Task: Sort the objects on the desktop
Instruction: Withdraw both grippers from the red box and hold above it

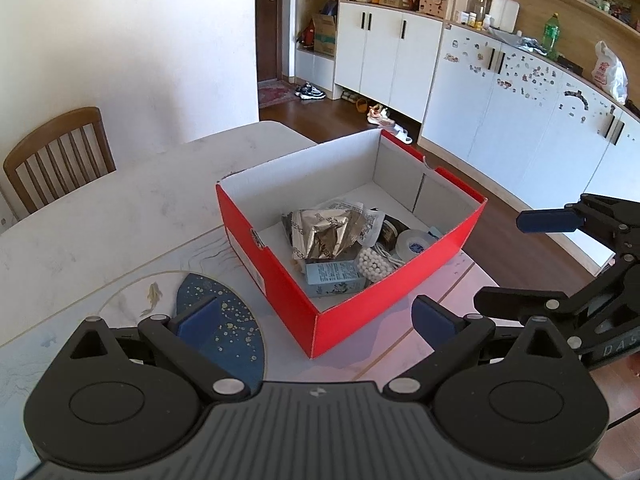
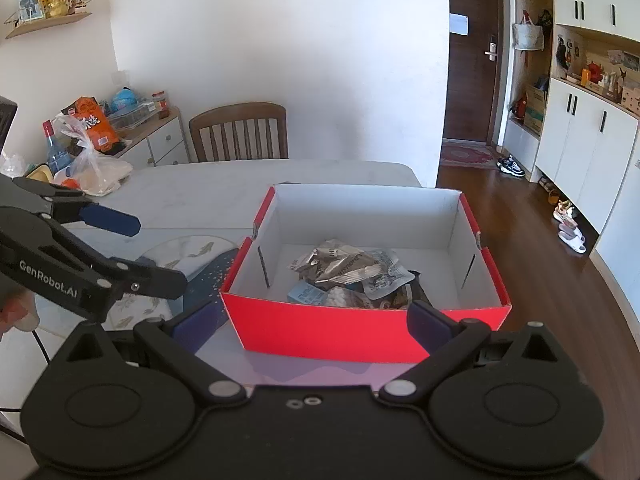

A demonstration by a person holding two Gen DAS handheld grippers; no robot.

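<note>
Left gripper [image 1: 316, 322]: fingers wide apart, nothing between them, hovering over near part of desk [image 1: 120, 208], just short of box corner. Blue oval mat [image 1: 236, 328] flat on desk under its left finger. Red shoebox [image 1: 352, 300], lidless, white inside, near desk's right edge; holds crumpled silver foil wrapper [image 1: 324, 236], pale blue carton [image 1: 334, 278], white bead string [image 1: 370, 264], tape roll [image 1: 414, 242]. Right gripper [image 2: 314, 322]: fingers spread, empty, facing box's near red wall.

Items under foil packet [image 1: 320, 236] perhaps hidden
</note>
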